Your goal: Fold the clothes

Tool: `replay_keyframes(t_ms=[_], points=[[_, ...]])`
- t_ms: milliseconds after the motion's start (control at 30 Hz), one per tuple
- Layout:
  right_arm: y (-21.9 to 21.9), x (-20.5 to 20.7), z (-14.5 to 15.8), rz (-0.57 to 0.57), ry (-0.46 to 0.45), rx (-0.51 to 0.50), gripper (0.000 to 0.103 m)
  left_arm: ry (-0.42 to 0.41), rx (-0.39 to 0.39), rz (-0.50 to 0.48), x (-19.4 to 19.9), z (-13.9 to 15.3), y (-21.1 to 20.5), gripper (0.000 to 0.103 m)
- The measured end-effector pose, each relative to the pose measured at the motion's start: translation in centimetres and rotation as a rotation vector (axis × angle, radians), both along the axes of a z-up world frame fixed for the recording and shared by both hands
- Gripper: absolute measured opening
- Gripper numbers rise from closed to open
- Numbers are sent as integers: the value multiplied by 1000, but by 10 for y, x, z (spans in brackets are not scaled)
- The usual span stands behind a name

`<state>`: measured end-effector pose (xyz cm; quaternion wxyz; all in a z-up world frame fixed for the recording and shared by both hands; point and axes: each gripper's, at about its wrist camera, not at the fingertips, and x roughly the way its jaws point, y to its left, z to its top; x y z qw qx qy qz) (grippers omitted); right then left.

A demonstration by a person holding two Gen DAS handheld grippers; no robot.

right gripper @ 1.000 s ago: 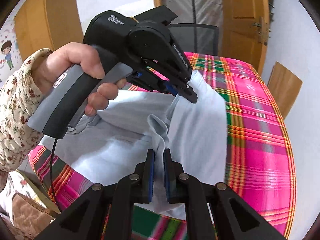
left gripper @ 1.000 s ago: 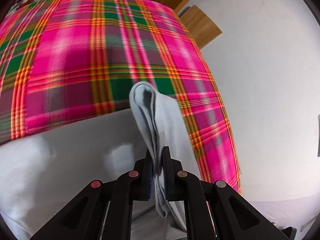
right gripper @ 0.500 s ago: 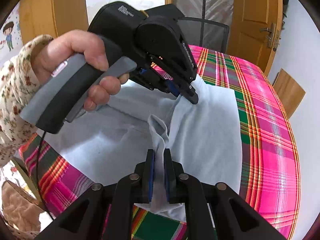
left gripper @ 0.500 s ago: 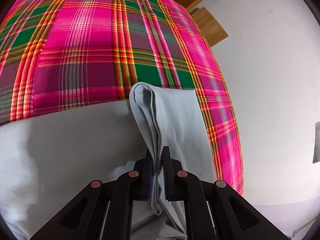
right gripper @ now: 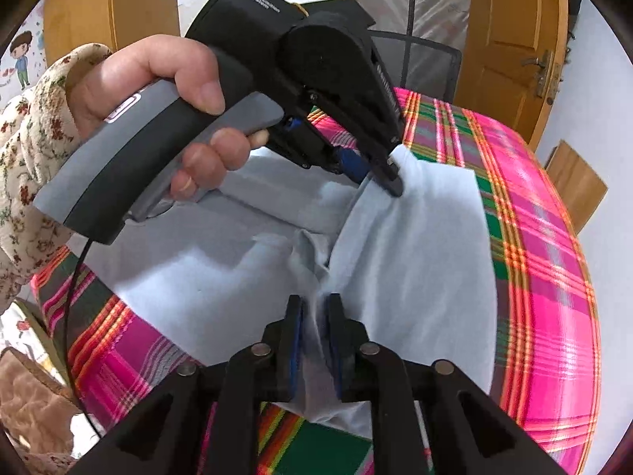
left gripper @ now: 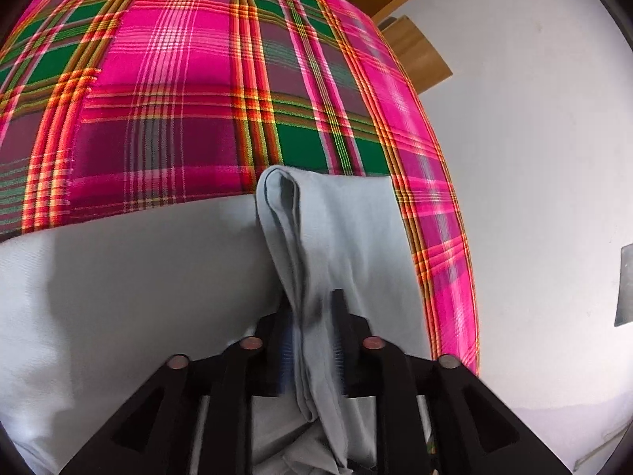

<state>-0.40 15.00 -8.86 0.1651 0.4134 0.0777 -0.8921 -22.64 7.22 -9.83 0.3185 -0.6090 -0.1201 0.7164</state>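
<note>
A hand (right gripper: 150, 91) in a floral sleeve (right gripper: 27, 150) grips the left gripper (right gripper: 385, 176) by its grey handle, thumb over the top and fingers curled on the trigger, the tool angled down and to the right so its tip sits on a raised ridge of the pale blue garment (right gripper: 415, 261). In the left wrist view its jaws stand slightly apart with a bunched fold of the garment (left gripper: 312, 277) running between them (the blur makes it hard to say whether the pads still press the cloth). The right gripper (right gripper: 314, 328) comes in low from the near side, and its jaws, also a little apart, have a thin pleat of the same cloth between them.

The garment lies spread on the surface under a pink-and-green plaid tablecloth (right gripper: 550, 277). Its right edge runs close to the surface's right rim; beyond its far edge, plaid stretches bare and wide. A white wall (left gripper: 534, 158) stands just past the right rim.

One garment, two grippers, one hand in view. A dark mesh chair (right gripper: 423, 59) stands at the far side, before a wooden door (right gripper: 510, 39).
</note>
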Motion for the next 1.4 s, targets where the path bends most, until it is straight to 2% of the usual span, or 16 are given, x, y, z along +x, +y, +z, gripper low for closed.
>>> replay_keyframes(t_ms=[33, 133, 367, 500, 533, 667, 800, 900, 967, 1100, 1300, 1400], points=[[1, 0, 1, -1, 1, -13, 16, 10, -14, -1, 1, 5, -2, 37], [7, -1, 3, 18, -16, -72, 22, 48, -66, -4, 4, 16, -8, 52], [29, 2, 15, 50, -11, -217, 22, 77, -97, 88, 7, 35, -35, 53], [48, 3, 26, 45, 22, -277, 22, 61, -59, 107, 11, 50, -47, 54], [52, 3, 29, 44, 29, -292, 22, 71, -60, 112, 13, 56, -48, 58], [61, -9, 14, -10, -16, -298, 22, 101, -66, 129, 18, 71, -48, 62], [48, -4, -6, 2, -82, -276, 22, 108, -81, 166, 17, 79, -47, 62], [47, 3, -6, 8, -89, -270, 22, 130, -75, 165, 22, 91, -50, 62], [51, 10, 2, 14, -55, -313, 22, 132, -65, 164, 27, 96, -50, 62], [55, 5, 11, 11, -26, -373, 22, 114, -45, 121, 35, 91, -35, 63], [42, -13, -14, 7, -132, -441, 22, 58, -63, 65, 44, 68, -13, 63], [42, -10, -12, 25, -121, -431, 22, 29, -63, 52, 46, 57, -4, 63]])
